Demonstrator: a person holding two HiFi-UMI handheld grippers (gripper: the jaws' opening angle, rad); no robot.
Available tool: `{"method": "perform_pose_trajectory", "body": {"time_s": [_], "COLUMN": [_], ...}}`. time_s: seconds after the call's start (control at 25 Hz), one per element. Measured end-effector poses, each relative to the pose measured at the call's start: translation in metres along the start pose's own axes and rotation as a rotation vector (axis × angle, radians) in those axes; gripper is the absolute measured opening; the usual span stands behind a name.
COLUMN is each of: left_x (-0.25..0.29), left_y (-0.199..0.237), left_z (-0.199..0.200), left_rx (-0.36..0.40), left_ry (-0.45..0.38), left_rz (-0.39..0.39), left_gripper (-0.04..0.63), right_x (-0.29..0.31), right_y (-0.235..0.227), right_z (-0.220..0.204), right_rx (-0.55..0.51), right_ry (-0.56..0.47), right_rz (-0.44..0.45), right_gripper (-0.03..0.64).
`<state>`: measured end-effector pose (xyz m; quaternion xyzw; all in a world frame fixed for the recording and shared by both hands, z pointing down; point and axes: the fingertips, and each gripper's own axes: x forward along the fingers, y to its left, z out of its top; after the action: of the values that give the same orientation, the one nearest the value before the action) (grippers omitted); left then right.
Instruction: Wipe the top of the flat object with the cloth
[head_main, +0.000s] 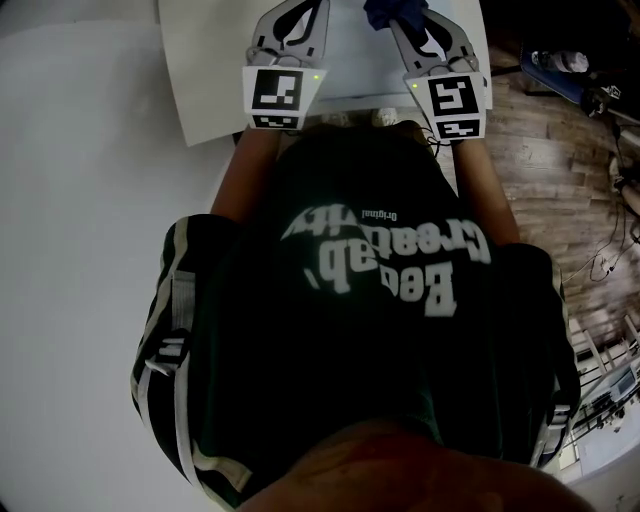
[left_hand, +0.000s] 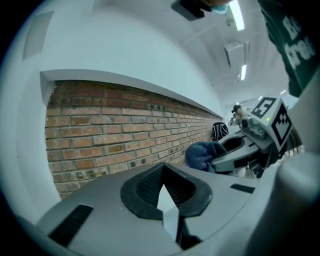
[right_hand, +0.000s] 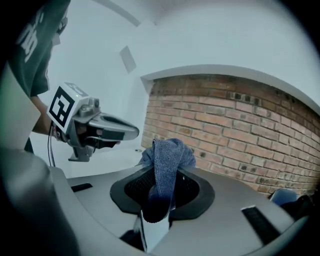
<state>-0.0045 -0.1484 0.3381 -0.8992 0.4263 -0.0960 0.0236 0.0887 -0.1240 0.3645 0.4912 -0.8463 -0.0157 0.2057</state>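
Brick wall (left_hand: 125, 130) under a white ledge fills both gripper views. A wood floor (head_main: 560, 150) shows at the right of the head view.

Item 1, flat object: white panel (head_main: 205, 70), lying flat ahead of the person's dark shirt (head_main: 380, 300). Its top looks bare and unwiped.

Item 2, blue cloth (right_hand: 167, 160): pinched in the right gripper (right_hand: 157, 212). A narrow fold is caught between the pads and the bulk is bunched above them. It is held over the panel's near part, and I cannot tell whether it touches.

Item 3, left gripper (left_hand: 165, 195): jaws drawn together, with only a sliver of light between the pads and nothing in them. It is beside the right gripper and apart from it.

Hazards, as I judge them:
- The grip is on a thin fold, so drag across the panel could pull the cloth free.
- Little cloth hangs beyond the jaw tips, so bare jaw could scrape the surface.
- Nothing steadies the panel, so a firm stroke might shift it.

View notes: only the head view shows the panel, but it crops the jaw tips. Both gripper views look at the wall and miss the panel, though they settle the state of each pair of jaws. Each also shows the other gripper side-on.
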Motion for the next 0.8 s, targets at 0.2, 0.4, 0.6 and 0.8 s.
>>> {"method": "perform_pose_trajectory", "body": {"time_s": [0.2, 0.4, 0.6, 0.8], "left_x": [0.02, 0.034, 0.046, 0.05], "left_y": [-0.032, -0.056, -0.073, -0.08], "left_z": [0.018, 0.022, 0.036, 0.041], "left_rx": [-0.005, 0.016, 0.035, 0.031], "left_ry": [-0.024, -0.026, -0.05, -0.06], "left_rz": [-0.001, 0.033, 0.052, 0.074], "left_gripper": [0.0, 0.0, 0.0, 0.0], "right_x": [-0.027, -0.042, -0.054, -0.056], "right_y": [-0.033, -0.055, -0.073, -0.077], "right_z": [0.018, 0.003, -0.007, -0.01], "right_rx": [-0.01, -0.031, -0.031, -0.038], "right_ry": [-0.124, -0.161, -0.187, -0.195], "right_rz": [-0.034, -0.042, -0.064, -0.042], "right_gripper": [0.078, 0.078, 0.077, 0.078]}}
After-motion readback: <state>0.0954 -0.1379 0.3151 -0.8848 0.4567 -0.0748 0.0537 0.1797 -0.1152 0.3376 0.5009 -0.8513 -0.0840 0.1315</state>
